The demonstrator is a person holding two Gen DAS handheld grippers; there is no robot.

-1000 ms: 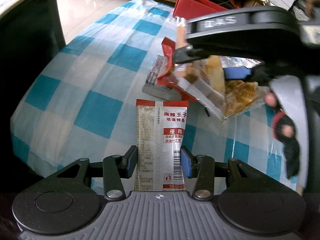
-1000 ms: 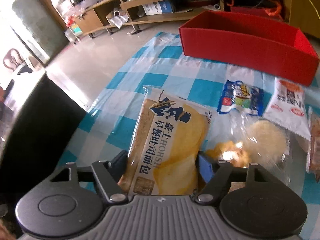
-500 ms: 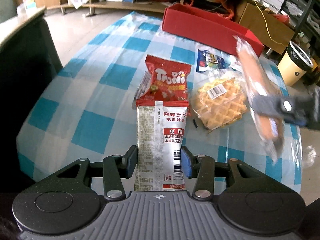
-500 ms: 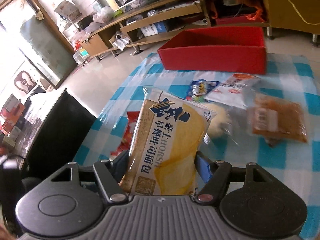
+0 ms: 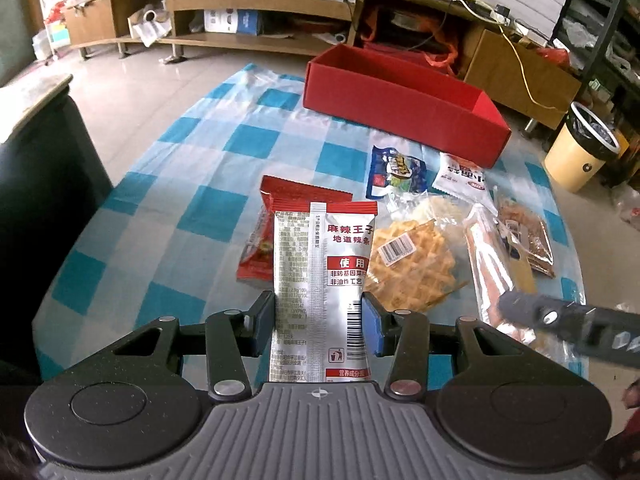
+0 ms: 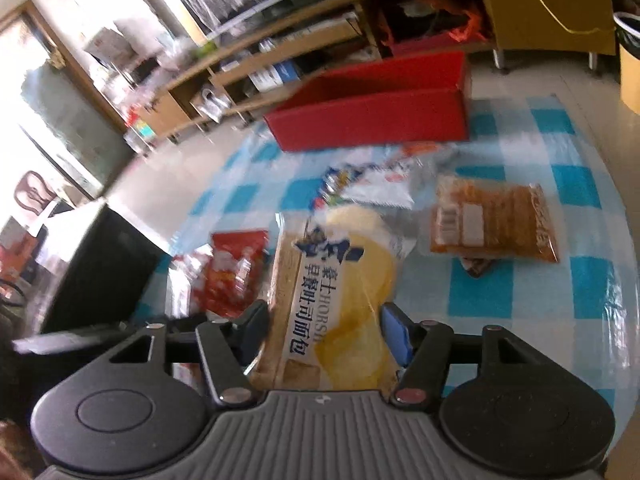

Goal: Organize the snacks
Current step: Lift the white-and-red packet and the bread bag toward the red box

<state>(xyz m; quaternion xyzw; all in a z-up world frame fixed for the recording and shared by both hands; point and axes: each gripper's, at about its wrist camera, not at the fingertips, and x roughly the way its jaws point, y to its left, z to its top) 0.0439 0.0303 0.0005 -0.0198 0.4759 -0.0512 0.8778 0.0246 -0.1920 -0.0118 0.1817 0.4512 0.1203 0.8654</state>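
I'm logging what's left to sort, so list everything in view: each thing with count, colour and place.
silver spicy-strip packet: 1, silver and red, held in the left gripper
toast bread packet: 1, yellow, between the right gripper's closing fingers
red box: 1, red, far end of the table
red candy bag: 1, red, behind the silver packet
waffle pack: 1, clear, golden waffle, mid-table
blue packet: 1, blue, near the box
white packet: 1, white and red, beside the blue one
brown snack pack: 1, orange-brown, right side
checked tablecloth: 1, blue and white
bin: 1, yellow, on the floor
left gripper: 1, black
right gripper: 1, black
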